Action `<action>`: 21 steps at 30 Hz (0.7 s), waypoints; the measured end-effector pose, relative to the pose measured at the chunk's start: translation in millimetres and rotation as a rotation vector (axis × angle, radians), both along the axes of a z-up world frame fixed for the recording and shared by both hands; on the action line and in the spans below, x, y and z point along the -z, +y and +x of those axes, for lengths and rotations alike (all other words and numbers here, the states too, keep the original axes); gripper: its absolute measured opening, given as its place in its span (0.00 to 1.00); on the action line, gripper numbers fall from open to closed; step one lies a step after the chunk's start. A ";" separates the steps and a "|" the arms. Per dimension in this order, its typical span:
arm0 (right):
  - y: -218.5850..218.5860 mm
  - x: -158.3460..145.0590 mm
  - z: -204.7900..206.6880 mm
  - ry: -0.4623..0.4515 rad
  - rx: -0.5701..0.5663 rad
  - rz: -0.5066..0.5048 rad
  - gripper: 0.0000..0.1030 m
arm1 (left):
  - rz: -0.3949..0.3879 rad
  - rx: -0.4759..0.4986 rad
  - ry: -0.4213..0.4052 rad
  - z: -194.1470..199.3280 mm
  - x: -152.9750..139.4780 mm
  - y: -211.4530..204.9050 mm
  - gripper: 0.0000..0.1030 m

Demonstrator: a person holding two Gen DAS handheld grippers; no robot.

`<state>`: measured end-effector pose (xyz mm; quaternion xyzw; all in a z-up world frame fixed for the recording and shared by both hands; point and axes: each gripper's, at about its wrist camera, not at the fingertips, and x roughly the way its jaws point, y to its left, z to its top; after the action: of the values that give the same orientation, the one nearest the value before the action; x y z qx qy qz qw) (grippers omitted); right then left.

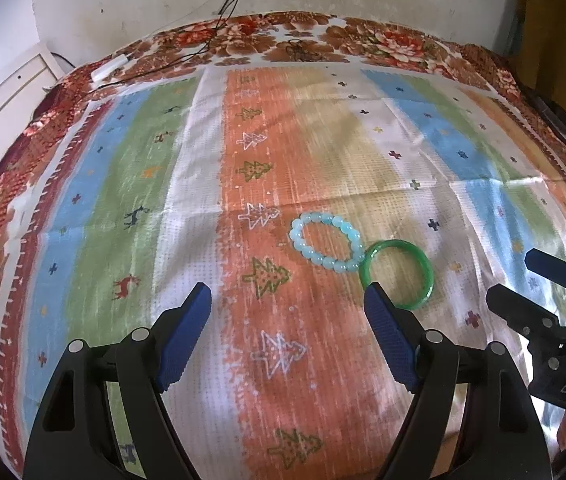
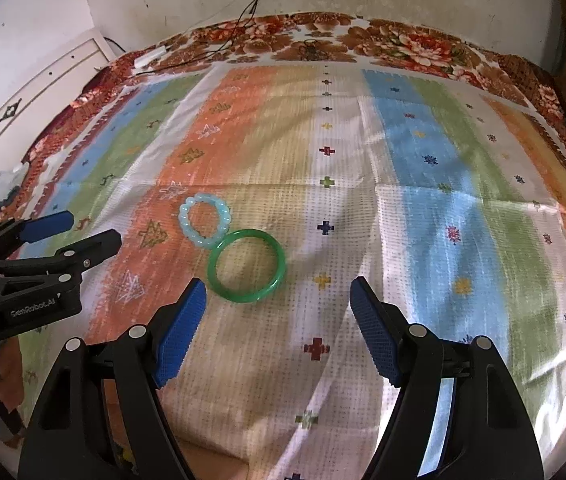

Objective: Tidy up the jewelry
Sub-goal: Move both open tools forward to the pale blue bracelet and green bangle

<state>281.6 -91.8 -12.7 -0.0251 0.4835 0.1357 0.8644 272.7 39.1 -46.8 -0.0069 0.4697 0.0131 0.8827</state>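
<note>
Item one: beaded bracelet (image 1: 327, 245), pale blue, flat on the striped cloth (image 1: 187, 168). Item two: green bangle (image 2: 247, 266), flat, its rim touching the beads.

Left gripper (image 1: 287, 304): jaws spread wide, empty, hovering near the bangle. Right gripper (image 2: 277, 300): likewise wide and empty, just short of the bangle.

Step, by my reckoning: the approach, nothing lifted yet. Next move likely calls for closing on one rim without dragging its neighbour (no box or tray in sight).

Writing: "GenRobot.AI" on the left gripper's body; "UAS" or similar, unclear, on the right's.
</note>
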 end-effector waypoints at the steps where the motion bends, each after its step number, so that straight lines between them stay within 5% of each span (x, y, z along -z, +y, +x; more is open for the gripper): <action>1: 0.7 1.5 1.8 0.003 -0.001 -0.002 0.72 | 0.001 0.001 0.001 2.0 1.5 0.5 0.76; 21: 10.3 34.9 39.4 0.085 0.014 -0.024 0.72 | -0.017 -0.020 0.080 54.4 37.9 6.7 0.76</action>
<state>321.1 -81.5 -47.6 -0.0266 0.5217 0.1248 0.8435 327.1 45.8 -84.7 -0.0185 0.5046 0.0183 0.8630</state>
